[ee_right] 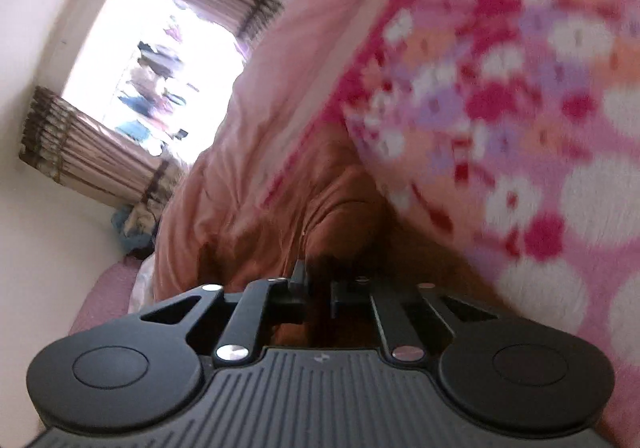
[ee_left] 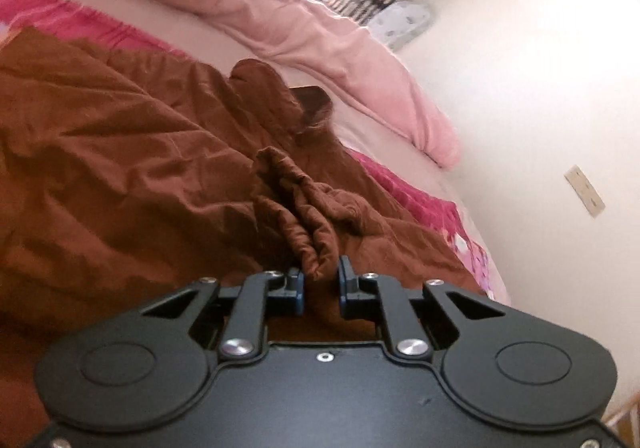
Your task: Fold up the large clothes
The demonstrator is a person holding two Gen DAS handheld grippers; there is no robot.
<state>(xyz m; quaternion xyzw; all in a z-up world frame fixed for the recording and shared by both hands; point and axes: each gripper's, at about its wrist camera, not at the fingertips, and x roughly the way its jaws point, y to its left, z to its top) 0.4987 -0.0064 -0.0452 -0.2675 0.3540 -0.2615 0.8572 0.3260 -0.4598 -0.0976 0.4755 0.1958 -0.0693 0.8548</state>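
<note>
A large brown garment [ee_left: 132, 152] lies crumpled on the bed, filling the left and middle of the left wrist view. My left gripper [ee_left: 320, 272] is shut on a bunched fold of the brown garment, which stands up between its fingers. In the right wrist view the same brown garment [ee_right: 340, 200] shows blurred just ahead of my right gripper [ee_right: 318, 272], whose jaws stand close together with brown cloth between them. The view is blurred by motion.
A pink duvet [ee_left: 280, 8] is rolled along the far side of the bed. A pink flowered blanket [ee_right: 520, 88] covers the bed under the garment. A white wall [ee_left: 540, 88] and a curtained window [ee_right: 152, 60] lie beyond.
</note>
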